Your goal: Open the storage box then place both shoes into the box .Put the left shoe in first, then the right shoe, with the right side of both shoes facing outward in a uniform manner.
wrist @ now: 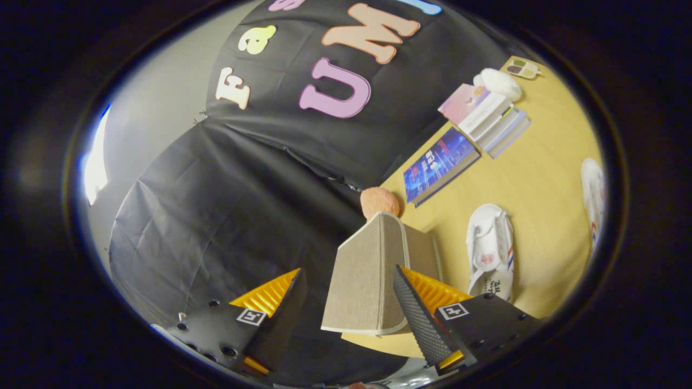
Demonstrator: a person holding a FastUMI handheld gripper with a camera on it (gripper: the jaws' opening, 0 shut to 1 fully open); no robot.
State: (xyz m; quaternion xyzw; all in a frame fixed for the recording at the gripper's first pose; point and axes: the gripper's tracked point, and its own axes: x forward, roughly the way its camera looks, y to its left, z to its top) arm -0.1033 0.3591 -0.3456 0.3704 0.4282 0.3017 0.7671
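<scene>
Hovering the hand-held gripper over the near corner of the table, I have its two fingers spread wide, and the beige fabric storage box sits in the gap between them. Neither finger presses on the cloth that I can see; the right finger lies just against or just in front of the box's side panel, and I cannot tell whether it touches.

What looks like the box's lid flap stands raised as a tall panel straight ahead of the fingertips, its long edge running away from me. My judgement is that the opening step is in hand and not yet finished.

The relation that matters next: one white shoe lies on the table just to the right of the box, its long axis running roughly parallel to my fingers. A second white shoe lies further right, well apart from the box. Which is the left shoe I cannot tell from here.

Beyond the box are an orange puff ball and a stack of books.
</scene>
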